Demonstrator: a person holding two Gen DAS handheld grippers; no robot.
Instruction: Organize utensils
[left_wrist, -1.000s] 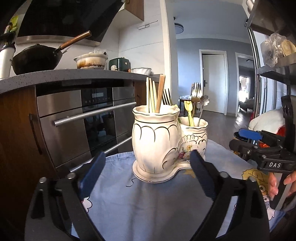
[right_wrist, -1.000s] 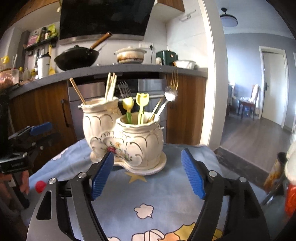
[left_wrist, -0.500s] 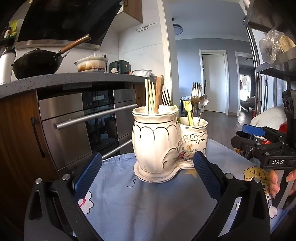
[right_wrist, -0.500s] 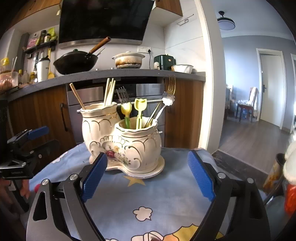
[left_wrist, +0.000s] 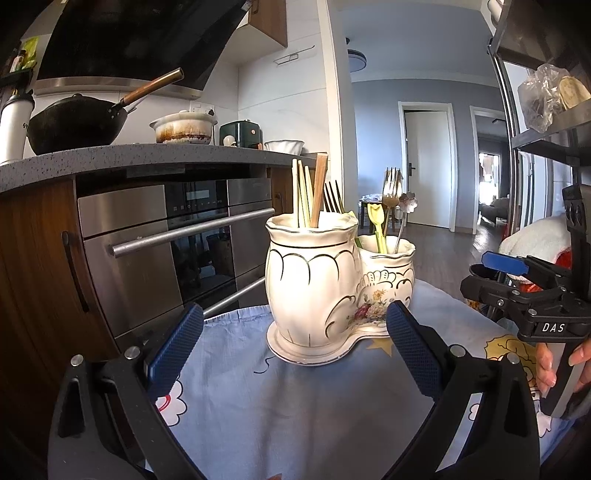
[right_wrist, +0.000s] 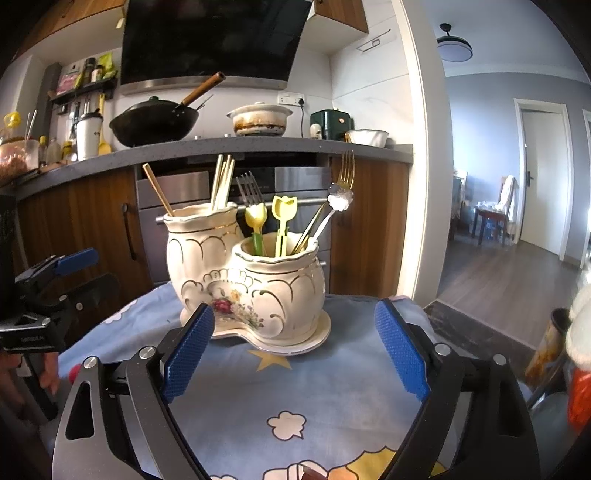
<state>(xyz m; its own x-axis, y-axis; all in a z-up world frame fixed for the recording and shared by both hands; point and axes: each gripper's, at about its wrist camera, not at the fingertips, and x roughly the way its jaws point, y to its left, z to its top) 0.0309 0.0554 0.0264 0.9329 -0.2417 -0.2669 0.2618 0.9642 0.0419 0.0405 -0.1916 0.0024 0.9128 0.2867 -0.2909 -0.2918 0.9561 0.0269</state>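
Note:
A cream double-pot ceramic utensil holder (left_wrist: 314, 288) (right_wrist: 258, 288) stands on a blue cartoon tablecloth (left_wrist: 295, 406). The taller pot holds chopsticks (left_wrist: 306, 192) (right_wrist: 221, 181) and a dark fork (right_wrist: 251, 192). The shorter pot holds yellow plastic utensils (right_wrist: 282, 221), a gold fork (right_wrist: 345, 170) and a flower-head spoon (right_wrist: 340, 194). My left gripper (left_wrist: 295, 347) is open and empty, in front of the holder. My right gripper (right_wrist: 295, 347) is open and empty, facing the holder from the other side. Each gripper shows in the other's view, the right (left_wrist: 524, 291) and the left (right_wrist: 55, 280).
An oven (left_wrist: 177, 243) sits under a grey counter (left_wrist: 147, 155) with a wok (left_wrist: 77, 122) and a pot (left_wrist: 184, 127). A metal rack (left_wrist: 546, 122) stands at right. A doorway and wooden floor (right_wrist: 517, 273) lie beyond the table edge.
Both grippers have drawn back a little from the holder, which looks slightly smaller and farther. Both stay open and empty.

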